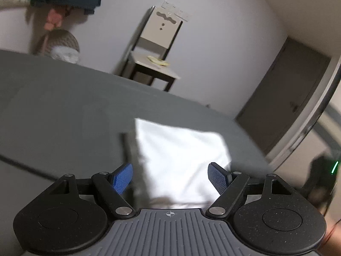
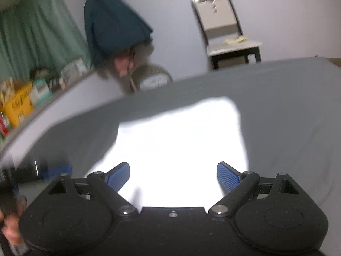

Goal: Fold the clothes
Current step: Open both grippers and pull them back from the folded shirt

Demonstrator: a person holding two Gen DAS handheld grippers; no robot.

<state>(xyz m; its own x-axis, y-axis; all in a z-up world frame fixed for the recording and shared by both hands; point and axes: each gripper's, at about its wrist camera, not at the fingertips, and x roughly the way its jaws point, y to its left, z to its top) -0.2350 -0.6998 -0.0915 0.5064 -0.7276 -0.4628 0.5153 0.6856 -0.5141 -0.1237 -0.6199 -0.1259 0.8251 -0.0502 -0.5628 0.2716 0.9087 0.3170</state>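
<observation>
A white folded garment (image 1: 181,160) lies flat on the grey bed sheet (image 1: 64,111), roughly square. My left gripper (image 1: 170,178) hovers over its near edge, jaws wide apart, nothing between the blue pads (image 1: 122,178). In the right wrist view the same white garment (image 2: 179,145) looks bright and overexposed on the grey sheet (image 2: 287,106). My right gripper (image 2: 173,176) is above its near edge, also open and empty. Both views are blurred by motion.
A chair (image 1: 155,49) with a yellowish cloth on its seat stands by the far wall. A dark blue jacket (image 2: 113,21) hangs on the wall. A wicker basket (image 1: 61,44) sits beyond the bed. A ledge with boxes (image 2: 21,102) runs at left, and a door (image 1: 283,106) stands at right.
</observation>
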